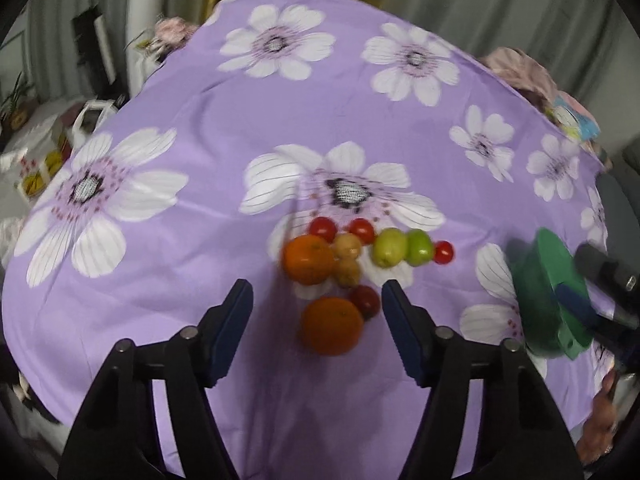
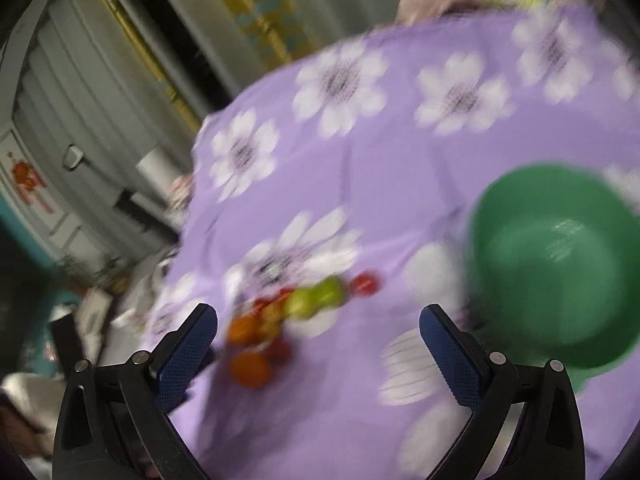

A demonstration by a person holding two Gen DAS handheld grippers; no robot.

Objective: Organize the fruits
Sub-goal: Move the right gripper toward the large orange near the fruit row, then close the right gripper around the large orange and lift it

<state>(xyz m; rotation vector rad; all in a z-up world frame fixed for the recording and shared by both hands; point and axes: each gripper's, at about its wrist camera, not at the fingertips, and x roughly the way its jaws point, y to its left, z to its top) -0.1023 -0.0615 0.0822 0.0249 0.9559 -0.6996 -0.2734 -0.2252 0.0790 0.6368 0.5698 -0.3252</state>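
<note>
**Fruit cluster waiting on the purple cloth**

The fruits are sitting bunched mid-table: two oranges (image 1: 332, 326), green fruits (image 1: 402, 253), red tomatoes (image 1: 323, 229), small yellowish ones (image 1: 347, 246). The left gripper (image 1: 317, 328) is hovering with jaws apart around the nearest orange, not touching. At right, the green bowl (image 2: 556, 268) is tilting beside the empty, wide-open right gripper (image 2: 318, 344).

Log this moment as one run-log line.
left gripper: open, above near orange | right gripper: open, empty | green bowl: empty | fruits: on cloth
</note>
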